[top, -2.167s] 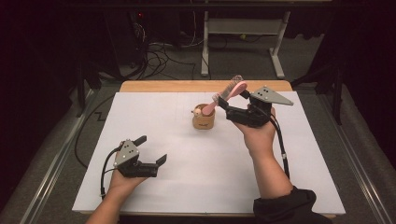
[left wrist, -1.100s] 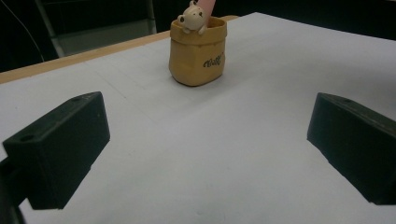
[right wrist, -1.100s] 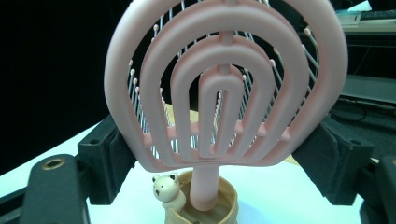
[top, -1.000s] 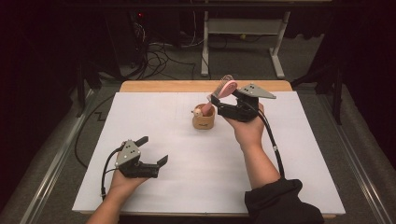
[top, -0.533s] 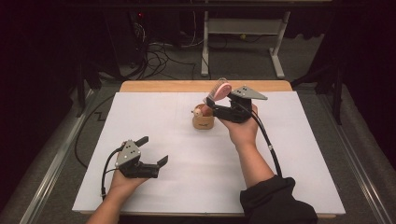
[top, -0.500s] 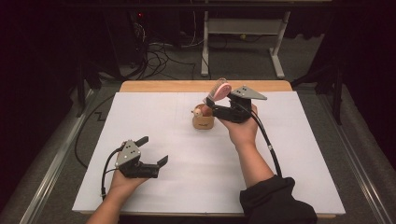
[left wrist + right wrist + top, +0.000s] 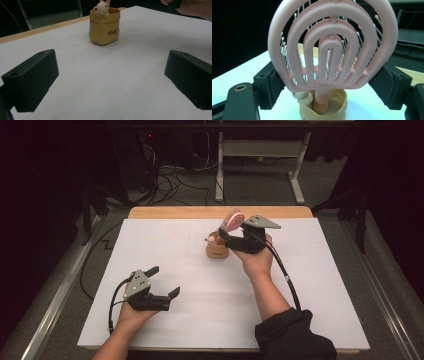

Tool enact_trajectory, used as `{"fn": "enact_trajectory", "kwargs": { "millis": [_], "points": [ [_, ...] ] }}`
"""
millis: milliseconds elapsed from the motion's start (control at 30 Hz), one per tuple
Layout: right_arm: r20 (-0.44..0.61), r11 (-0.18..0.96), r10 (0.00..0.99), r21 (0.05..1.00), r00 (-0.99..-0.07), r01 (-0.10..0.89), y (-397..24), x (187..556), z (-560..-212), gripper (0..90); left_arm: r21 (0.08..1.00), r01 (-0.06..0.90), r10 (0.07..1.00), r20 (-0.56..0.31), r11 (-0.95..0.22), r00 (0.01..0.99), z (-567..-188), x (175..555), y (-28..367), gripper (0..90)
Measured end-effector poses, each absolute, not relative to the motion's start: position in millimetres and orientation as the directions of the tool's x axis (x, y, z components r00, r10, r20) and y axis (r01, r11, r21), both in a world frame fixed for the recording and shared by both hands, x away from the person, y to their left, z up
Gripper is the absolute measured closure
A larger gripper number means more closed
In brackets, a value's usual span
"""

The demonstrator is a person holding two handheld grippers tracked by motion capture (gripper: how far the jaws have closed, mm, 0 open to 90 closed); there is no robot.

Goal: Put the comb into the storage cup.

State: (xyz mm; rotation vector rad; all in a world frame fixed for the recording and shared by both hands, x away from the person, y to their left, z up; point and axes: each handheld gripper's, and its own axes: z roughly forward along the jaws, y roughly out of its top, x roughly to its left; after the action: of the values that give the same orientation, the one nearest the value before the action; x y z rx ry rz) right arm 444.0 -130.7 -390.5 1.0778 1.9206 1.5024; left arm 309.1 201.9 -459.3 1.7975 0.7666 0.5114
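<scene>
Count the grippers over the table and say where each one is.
2. The left gripper sits low over the white table near its front left, jaws open. The right gripper is beside the tan holder, clamping a pink hairbrush.

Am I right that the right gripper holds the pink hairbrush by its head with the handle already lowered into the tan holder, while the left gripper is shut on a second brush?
Not quite. The left gripper is open and holds nothing, as the left gripper view shows. The rest stands: the right gripper holds the pink hairbrush by its head, handle down in the tan holder.
</scene>
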Motion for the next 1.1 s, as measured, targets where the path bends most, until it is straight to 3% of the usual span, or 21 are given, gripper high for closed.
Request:
{"fn": "enact_trajectory", "kwargs": {
  "millis": [1100],
  "points": [
    [0.144, 0.073, 0.804, 0.939, -0.577, 0.336, -146.2, 437.7, -395.5, 20.0, 0.938, 0.254, 0.711, -0.013, -0.234, 0.703, -459.8, 309.2, 202.5, 0.0]
  ]
}}
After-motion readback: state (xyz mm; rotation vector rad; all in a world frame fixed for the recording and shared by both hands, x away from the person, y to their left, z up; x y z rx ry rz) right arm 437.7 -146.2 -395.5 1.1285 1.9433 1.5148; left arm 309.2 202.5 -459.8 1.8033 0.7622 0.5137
